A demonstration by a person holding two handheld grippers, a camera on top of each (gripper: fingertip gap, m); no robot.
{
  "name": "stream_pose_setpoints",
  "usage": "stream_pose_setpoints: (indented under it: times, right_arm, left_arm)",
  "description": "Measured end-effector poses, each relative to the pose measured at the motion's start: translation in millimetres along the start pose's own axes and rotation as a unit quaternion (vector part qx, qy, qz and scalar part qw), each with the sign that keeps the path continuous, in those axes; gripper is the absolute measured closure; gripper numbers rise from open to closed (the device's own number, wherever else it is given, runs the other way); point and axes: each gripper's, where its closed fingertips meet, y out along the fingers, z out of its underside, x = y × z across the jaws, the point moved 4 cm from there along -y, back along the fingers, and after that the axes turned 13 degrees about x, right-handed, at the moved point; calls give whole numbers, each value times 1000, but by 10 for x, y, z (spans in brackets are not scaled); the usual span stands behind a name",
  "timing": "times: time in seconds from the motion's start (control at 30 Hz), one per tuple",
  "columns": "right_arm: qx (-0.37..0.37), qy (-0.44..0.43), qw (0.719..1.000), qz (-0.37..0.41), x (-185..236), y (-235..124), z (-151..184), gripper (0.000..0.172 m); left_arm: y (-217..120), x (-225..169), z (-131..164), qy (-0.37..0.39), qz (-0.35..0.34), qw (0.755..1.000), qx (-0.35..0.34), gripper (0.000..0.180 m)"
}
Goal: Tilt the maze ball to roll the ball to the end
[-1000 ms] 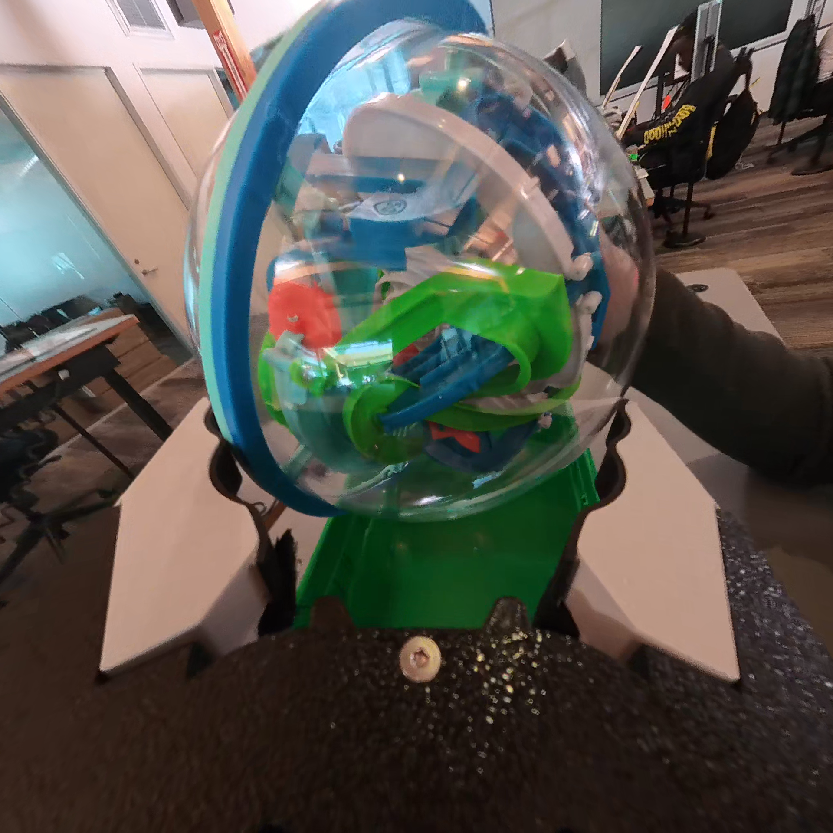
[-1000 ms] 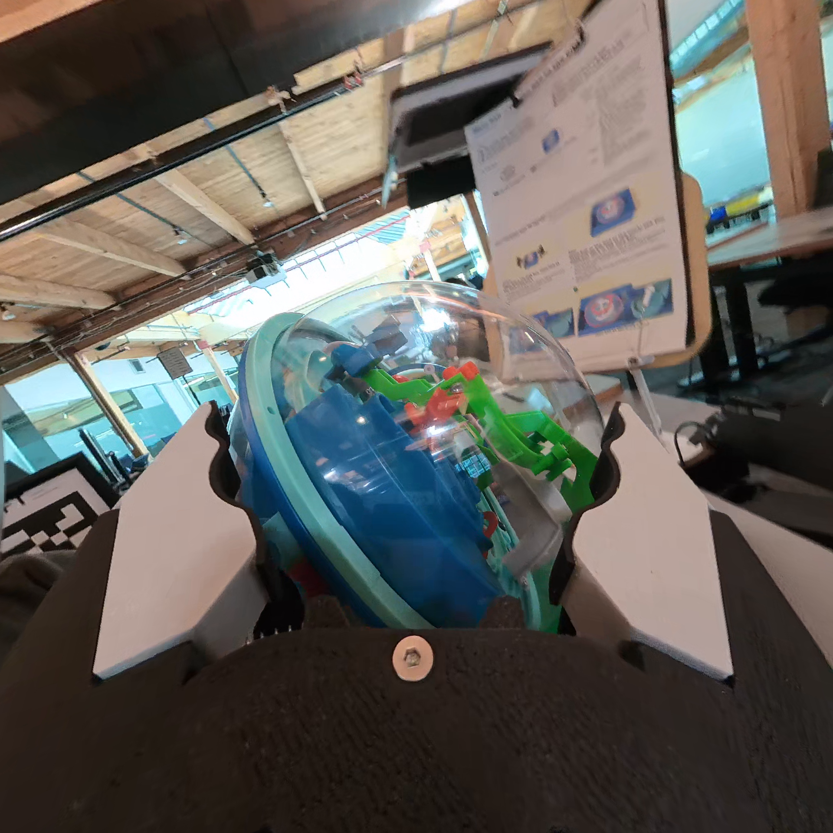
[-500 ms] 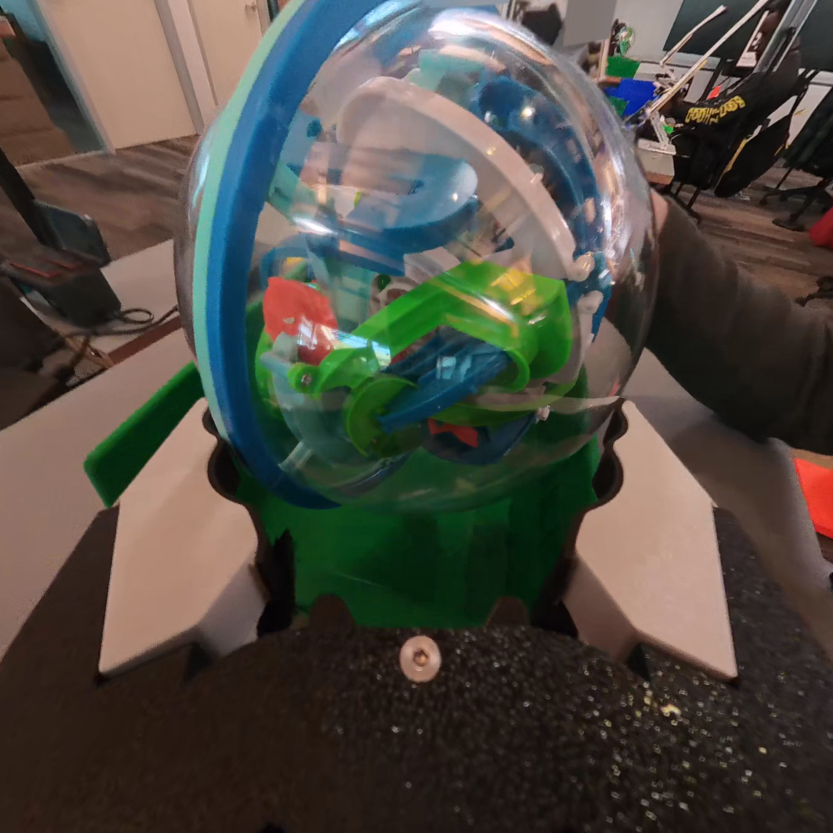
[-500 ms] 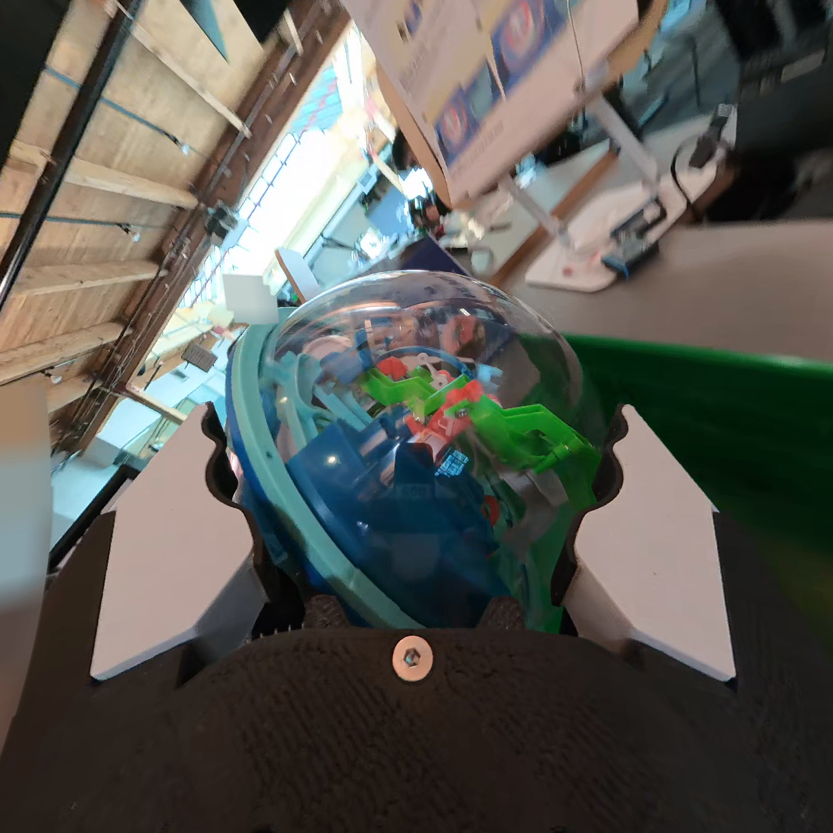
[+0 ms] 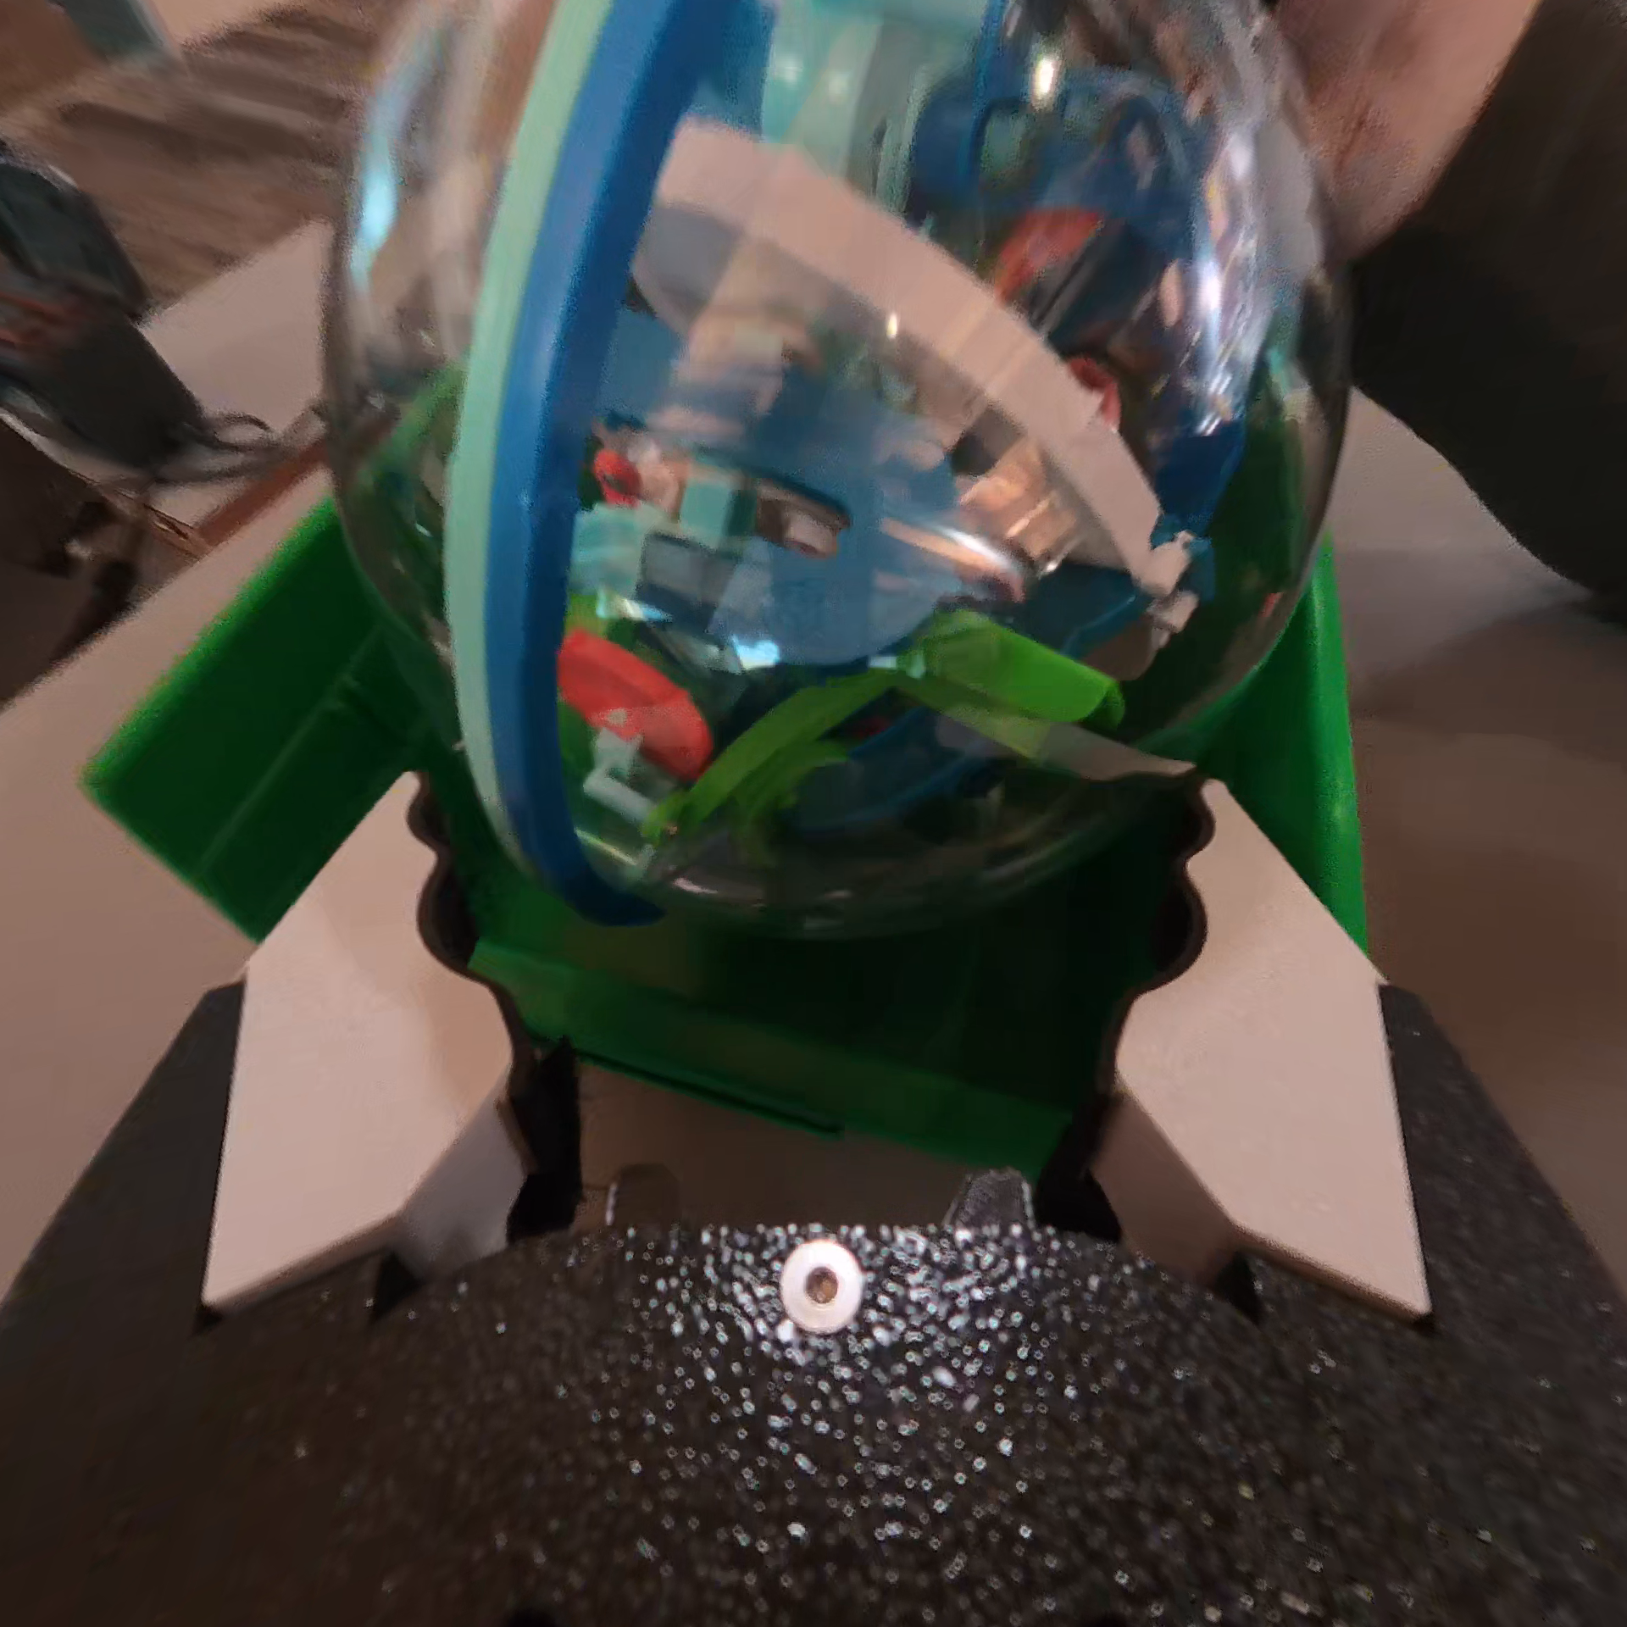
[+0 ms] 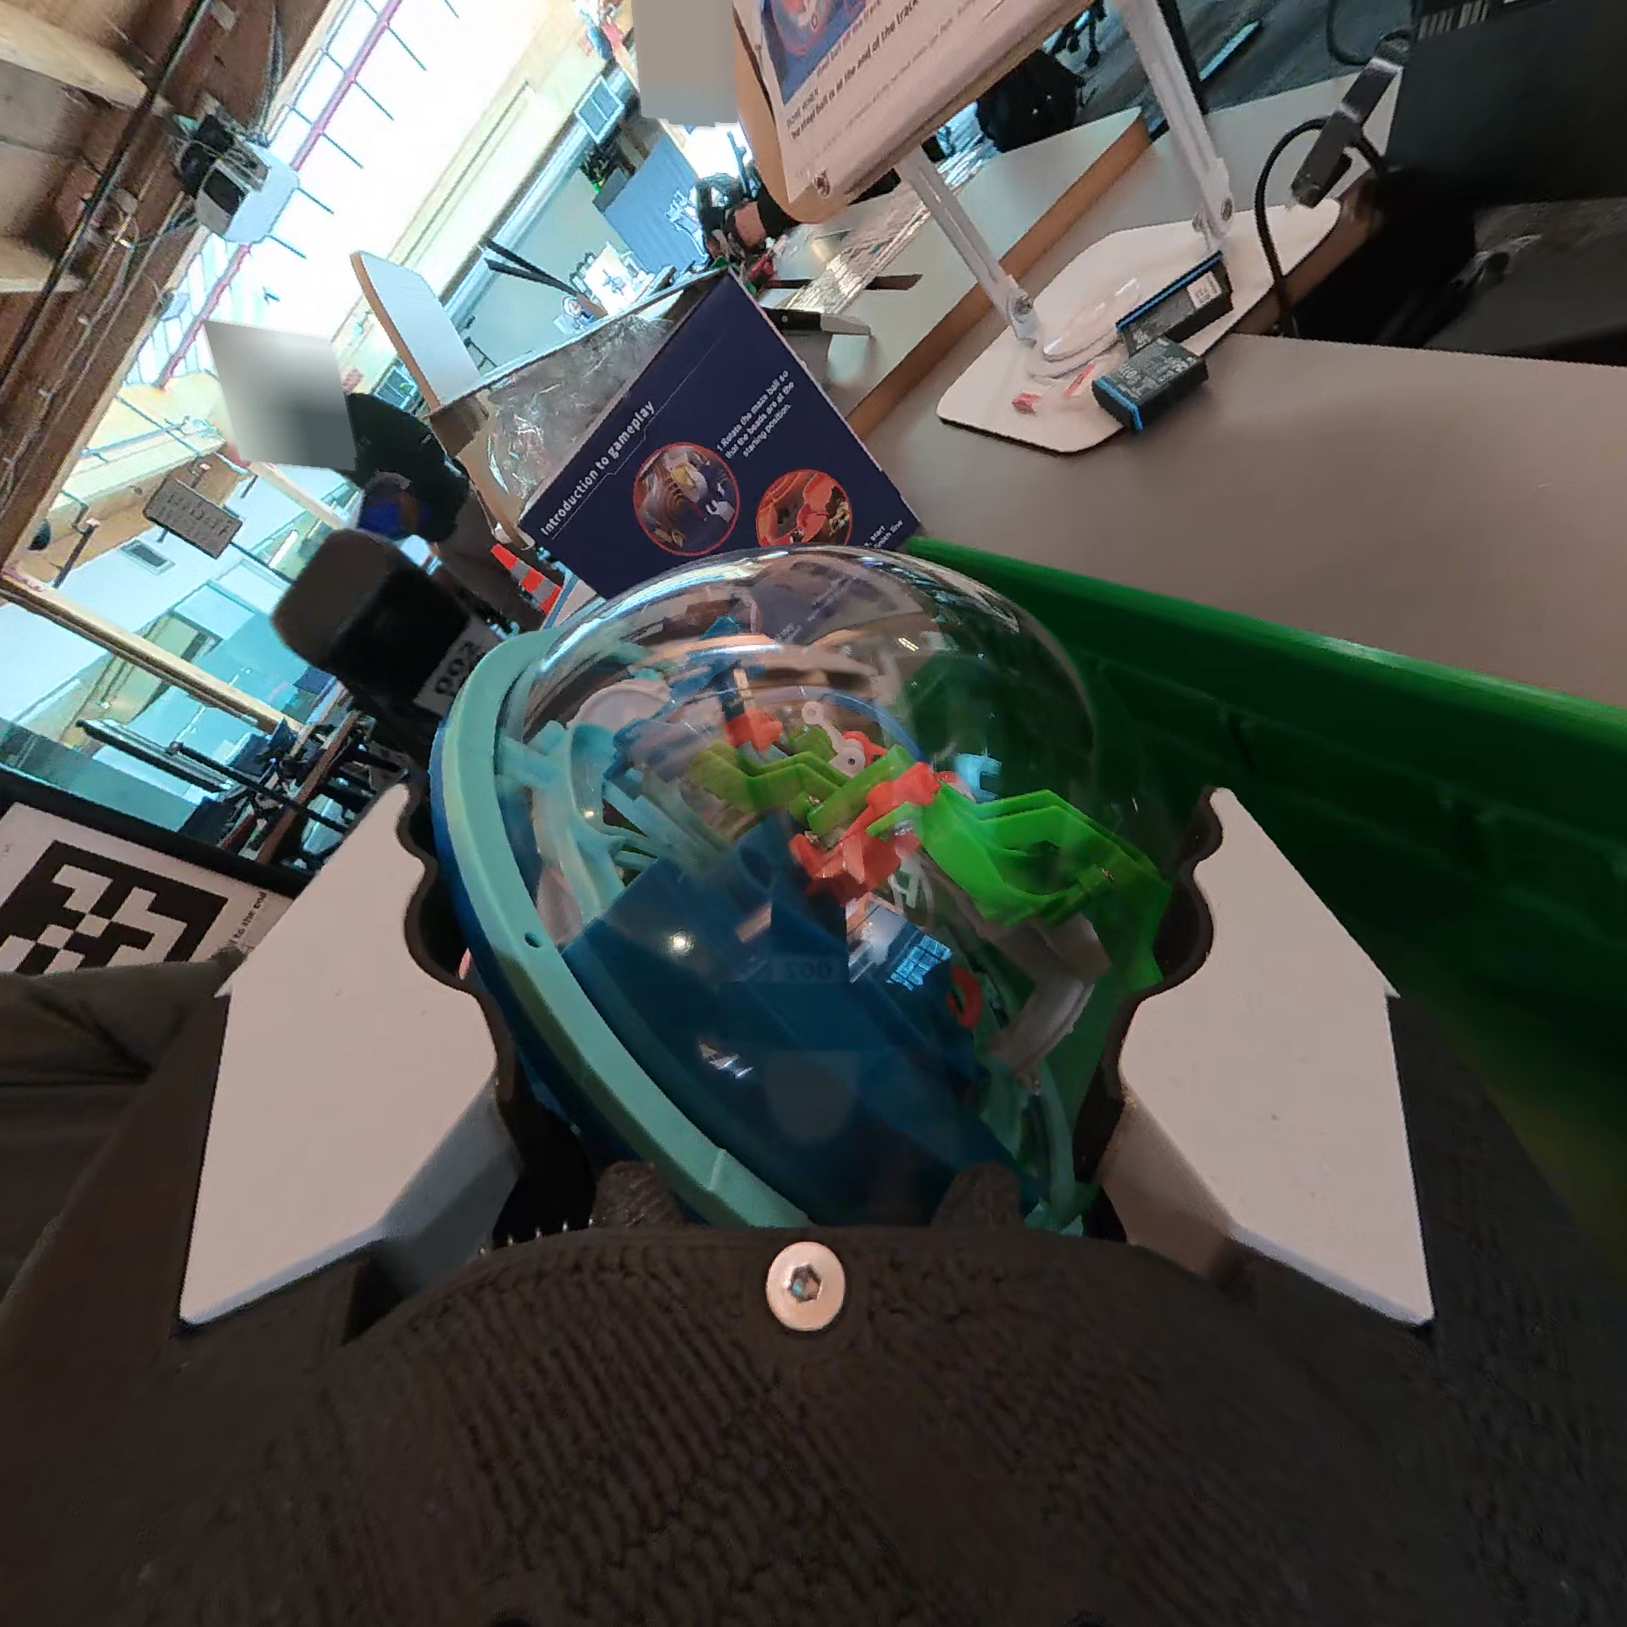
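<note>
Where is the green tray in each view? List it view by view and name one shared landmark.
Left wrist view: green tray lies under and behind the maze ball, spreading lower left to right.
Right wrist view: green tray runs along the right side, behind the ball.
Shared landmark: the ball's blue and pale green ring.

Clear maze ball [image 6: 792, 836] with blue-teal rim, green and red tracks, green tray [image 6: 1321, 748], navy box [image 6: 704, 458]
</note>
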Motion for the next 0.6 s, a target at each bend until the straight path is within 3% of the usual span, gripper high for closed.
stream_pose_setpoints:
  times: [0.03,0.13,0.27,0.4,0.5,0.6]
  right_arm:
    - [-1,2,1000,-1,-7,-3,-2,13]
    - [-3,5,1000,-6,-24,-20,2,13]
    - [-9,11,1000,-11,-55,-57,-4,15]
    - [-11,-6,1000,-8,-41,-91,-15,21]
    - [-25,-27,999,4,-25,-151,-51,31]
    - [-32,-45,998,14,-15,-208,-71,37]
  left_arm:
    - [-50,26,-30,8,-18,1000,-7,25]
    - [-220,51,-150,45,-45,997,-46,30]
    - [-419,32,-338,92,-48,990,-98,49]
    - [-460,68,-445,120,-46,990,-49,50]
    - [-486,74,-491,129,-25,991,-18,65]
    - [-590,146,-629,106,-12,992,-60,87]
